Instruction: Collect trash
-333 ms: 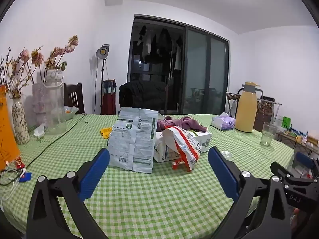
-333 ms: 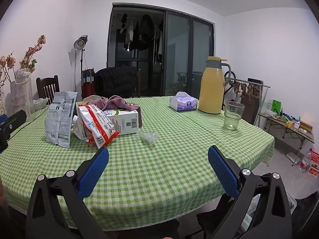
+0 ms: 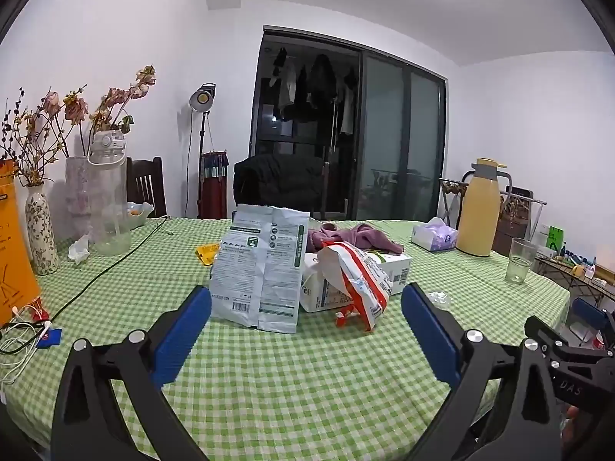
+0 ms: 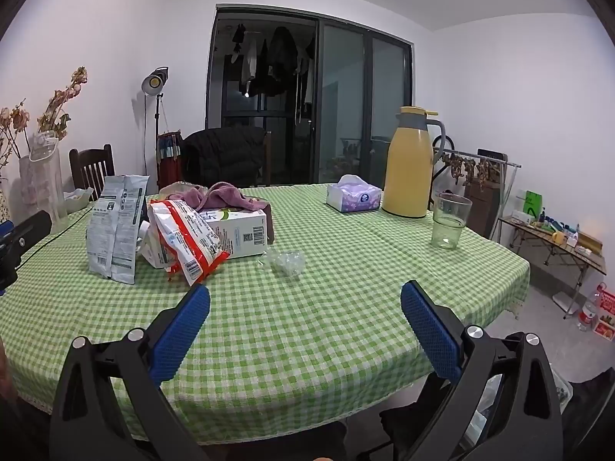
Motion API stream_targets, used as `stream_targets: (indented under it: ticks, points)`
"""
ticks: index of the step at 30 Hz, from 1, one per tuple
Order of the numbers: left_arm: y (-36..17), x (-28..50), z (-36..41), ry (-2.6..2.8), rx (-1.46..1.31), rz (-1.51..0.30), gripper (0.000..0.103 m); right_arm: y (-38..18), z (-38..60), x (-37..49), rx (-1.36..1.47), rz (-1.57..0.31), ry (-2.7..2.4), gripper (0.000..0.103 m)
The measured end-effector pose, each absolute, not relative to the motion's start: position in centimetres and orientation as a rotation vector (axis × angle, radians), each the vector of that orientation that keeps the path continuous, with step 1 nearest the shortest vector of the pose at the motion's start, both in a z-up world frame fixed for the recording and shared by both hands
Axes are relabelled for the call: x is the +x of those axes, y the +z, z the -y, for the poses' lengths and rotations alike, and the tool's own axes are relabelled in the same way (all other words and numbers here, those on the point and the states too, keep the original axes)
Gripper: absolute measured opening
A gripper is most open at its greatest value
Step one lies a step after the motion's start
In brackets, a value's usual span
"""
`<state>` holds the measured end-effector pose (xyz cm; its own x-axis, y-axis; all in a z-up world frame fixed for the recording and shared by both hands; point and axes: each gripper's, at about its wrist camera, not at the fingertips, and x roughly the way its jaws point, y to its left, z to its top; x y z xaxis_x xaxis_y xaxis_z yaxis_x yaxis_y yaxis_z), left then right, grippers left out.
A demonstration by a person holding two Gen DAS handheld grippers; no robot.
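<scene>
Trash lies on the green checked table [image 3: 307,392]: a grey-white empty bag [image 3: 261,269] standing upright, a crumpled red-and-white wrapper [image 3: 357,280], a white carton [image 3: 384,269] lying on its side, and a scrap of clear plastic [image 4: 286,261]. A small yellow wrapper [image 3: 207,251] lies behind the bag. My left gripper [image 3: 306,307] is open, hovering short of the bag and the wrapper. My right gripper [image 4: 305,307] is open too, over bare cloth in front of the clear plastic. The same bag [image 4: 115,226], wrapper [image 4: 188,238] and carton [image 4: 234,234] appear at the left of the right wrist view.
A purple cloth [image 3: 353,236] lies on the carton. A tissue box [image 4: 353,194], a yellow thermos jug [image 4: 409,161] and a glass [image 4: 449,221] stand at the far right. Vases with dried flowers [image 3: 38,226], a clear jug [image 3: 109,199] and cables [image 3: 23,338] are on the left.
</scene>
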<state>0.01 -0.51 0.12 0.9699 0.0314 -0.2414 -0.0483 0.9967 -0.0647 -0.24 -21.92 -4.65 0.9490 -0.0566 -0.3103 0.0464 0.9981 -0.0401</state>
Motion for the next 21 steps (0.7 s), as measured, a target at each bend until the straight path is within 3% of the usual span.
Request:
stream_targets:
  ticks: [21]
  points:
    - [-0.22, 0.14, 0.54, 0.048, -0.061, -0.244, 0.096, -4.87, 22.11, -0.08, -0.023, -0.325, -0.051, 0.096]
